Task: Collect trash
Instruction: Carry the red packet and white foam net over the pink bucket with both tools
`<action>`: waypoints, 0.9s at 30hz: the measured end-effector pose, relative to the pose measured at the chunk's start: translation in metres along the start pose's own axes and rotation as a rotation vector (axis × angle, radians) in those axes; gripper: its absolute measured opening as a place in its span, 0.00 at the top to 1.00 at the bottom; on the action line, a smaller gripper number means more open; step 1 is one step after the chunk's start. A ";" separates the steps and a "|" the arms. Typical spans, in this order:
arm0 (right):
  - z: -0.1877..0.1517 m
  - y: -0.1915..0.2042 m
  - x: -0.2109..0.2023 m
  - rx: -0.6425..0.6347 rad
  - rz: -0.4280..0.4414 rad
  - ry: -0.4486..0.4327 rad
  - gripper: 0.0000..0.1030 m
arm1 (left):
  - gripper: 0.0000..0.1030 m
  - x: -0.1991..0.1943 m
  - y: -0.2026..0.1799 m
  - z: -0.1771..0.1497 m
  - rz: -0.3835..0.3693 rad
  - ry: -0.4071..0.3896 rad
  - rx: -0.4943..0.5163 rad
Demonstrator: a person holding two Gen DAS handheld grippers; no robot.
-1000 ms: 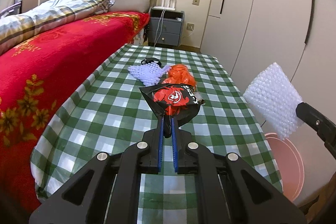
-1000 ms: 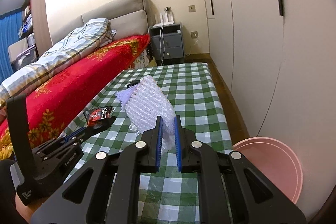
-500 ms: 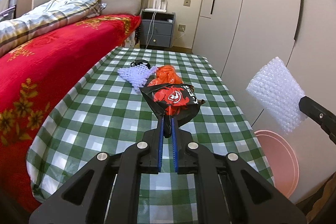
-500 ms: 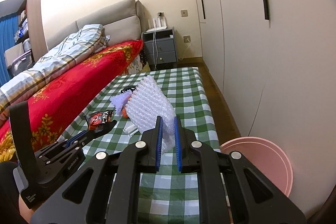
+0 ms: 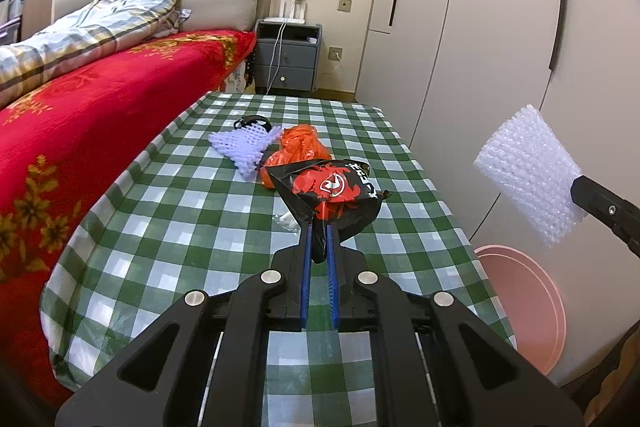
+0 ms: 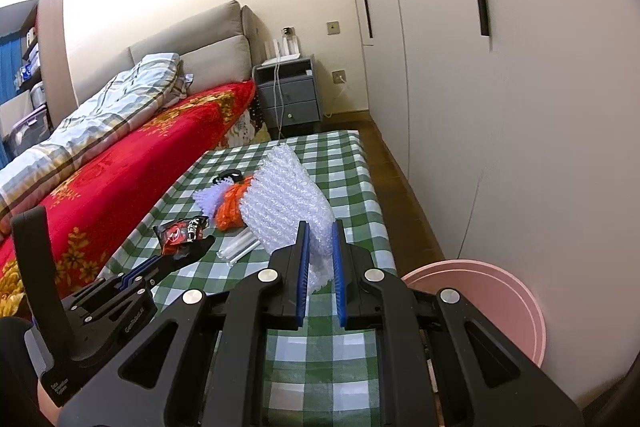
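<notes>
Left tool point(image 5: 316, 227) is clamped on a crumpled black-and-red snack wrapper point(image 5: 334, 187); the wrapper is held clear above the bench point(image 5: 168, 211), glossy, red graphic facing up. Right tool point(image 6: 320, 239) is clamped on a sheet of clear bubble wrap point(image 6: 286, 203), which is held upright with the lower edge bunched between the blue pads. In the left view the bubble wrap point(image 5: 528, 171) is seen off the bench's right edge, above the pink bin point(image 5: 528, 307) on the floor.

Left on the green-checked bench: orange plastic bag point(image 5: 300, 147), lavender foam net point(image 5: 244, 143) touching it, a black item point(image 5: 250, 121) just behind the net, small clear plastic scrap point(image 5: 286, 219) near the wrapper.

Versus 1.0 s ago: both grips are unchanged. The right tool has been moved further right, so more of the pink bin point(image 6: 492, 307) is shown and the orange bag and clear scrap are now uncovered in its view. The left tool has been raised slightly with the wrapper.
</notes>
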State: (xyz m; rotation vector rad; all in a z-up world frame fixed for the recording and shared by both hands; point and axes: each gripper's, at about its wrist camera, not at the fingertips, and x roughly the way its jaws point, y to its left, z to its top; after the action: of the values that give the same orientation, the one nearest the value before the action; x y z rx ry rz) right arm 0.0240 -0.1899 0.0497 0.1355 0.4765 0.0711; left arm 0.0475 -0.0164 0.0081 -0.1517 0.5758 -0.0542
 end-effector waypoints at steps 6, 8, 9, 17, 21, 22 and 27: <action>0.000 -0.011 -0.003 0.029 -0.043 -0.015 0.89 | 0.93 0.003 -0.007 0.000 -0.013 0.000 0.011; 0.000 -0.014 -0.003 0.036 -0.053 -0.016 0.89 | 0.93 0.004 -0.010 0.000 -0.018 0.001 0.015; 0.001 -0.014 -0.003 0.038 -0.057 -0.016 0.89 | 0.93 0.005 -0.012 0.000 -0.021 0.001 0.018; -0.001 -0.023 -0.003 0.054 -0.100 -0.018 0.89 | 0.93 0.009 -0.027 -0.002 -0.052 0.004 0.040; -0.002 -0.030 -0.002 0.069 -0.124 -0.013 0.89 | 0.93 0.012 -0.033 -0.002 -0.068 0.007 0.044; -0.001 -0.031 -0.002 0.072 -0.128 -0.013 0.89 | 0.93 0.013 -0.035 -0.002 -0.074 0.009 0.045; -0.001 -0.037 -0.002 0.088 -0.155 -0.015 0.89 | 0.93 0.016 -0.046 -0.003 -0.102 0.011 0.051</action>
State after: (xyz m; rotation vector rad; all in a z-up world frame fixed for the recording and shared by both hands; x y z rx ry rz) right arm 0.0230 -0.2264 0.0439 0.1850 0.4737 -0.1025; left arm 0.0585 -0.0641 0.0044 -0.1314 0.5774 -0.1683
